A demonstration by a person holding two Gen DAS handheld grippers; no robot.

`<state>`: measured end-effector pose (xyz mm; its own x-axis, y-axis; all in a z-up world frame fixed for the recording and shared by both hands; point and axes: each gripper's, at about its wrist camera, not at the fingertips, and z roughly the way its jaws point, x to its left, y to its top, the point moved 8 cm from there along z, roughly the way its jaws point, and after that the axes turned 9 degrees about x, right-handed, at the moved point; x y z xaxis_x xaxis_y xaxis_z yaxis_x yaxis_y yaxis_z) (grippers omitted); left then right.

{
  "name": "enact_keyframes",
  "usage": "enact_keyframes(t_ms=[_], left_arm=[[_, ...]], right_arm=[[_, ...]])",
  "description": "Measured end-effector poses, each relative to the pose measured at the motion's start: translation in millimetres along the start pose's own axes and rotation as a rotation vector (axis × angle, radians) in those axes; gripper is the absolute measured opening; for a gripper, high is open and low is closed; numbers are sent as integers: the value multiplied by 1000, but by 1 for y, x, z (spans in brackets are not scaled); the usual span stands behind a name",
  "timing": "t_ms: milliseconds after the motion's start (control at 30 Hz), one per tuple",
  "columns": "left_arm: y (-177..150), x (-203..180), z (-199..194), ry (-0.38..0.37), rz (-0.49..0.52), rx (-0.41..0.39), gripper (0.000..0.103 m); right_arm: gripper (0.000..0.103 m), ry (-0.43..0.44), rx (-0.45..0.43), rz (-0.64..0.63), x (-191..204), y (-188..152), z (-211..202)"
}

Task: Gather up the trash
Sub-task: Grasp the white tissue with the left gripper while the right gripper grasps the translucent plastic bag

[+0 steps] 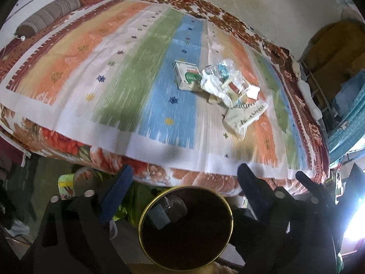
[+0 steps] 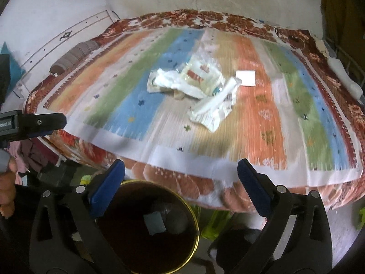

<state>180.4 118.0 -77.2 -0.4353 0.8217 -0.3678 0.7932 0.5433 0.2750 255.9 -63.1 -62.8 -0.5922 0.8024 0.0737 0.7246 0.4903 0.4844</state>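
Both claws stand wide apart with nothing between the fingers: the left claw [image 1: 184,196] and the right claw [image 2: 180,182] hang over the bin [image 1: 146,207], which sits on the floor against the bed's [image 2: 262,137] near edge, handy for dropping. Some pieces [image 2: 157,223] already lie in its dark bottom. The remaining trash heap [image 1: 228,86] rests mid-bed; its printed bag [image 1: 244,116] lies flat, its long axis slanting toward the bed's near edge.
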Motion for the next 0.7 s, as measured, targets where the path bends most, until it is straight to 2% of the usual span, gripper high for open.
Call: enact_keyframes(t_ms=[200,367,700], left_arm=[[27,-16,12,-15,64,11,97],[53,-21,14,2,105,-42,97],[83,-16,40,-43,84,-14,97]], right_arm=[[94,-12,-33,-46,4,18,2],[94,-4,-59,-58,4,35,6],[94,2,-85,-96,0,66,24]])
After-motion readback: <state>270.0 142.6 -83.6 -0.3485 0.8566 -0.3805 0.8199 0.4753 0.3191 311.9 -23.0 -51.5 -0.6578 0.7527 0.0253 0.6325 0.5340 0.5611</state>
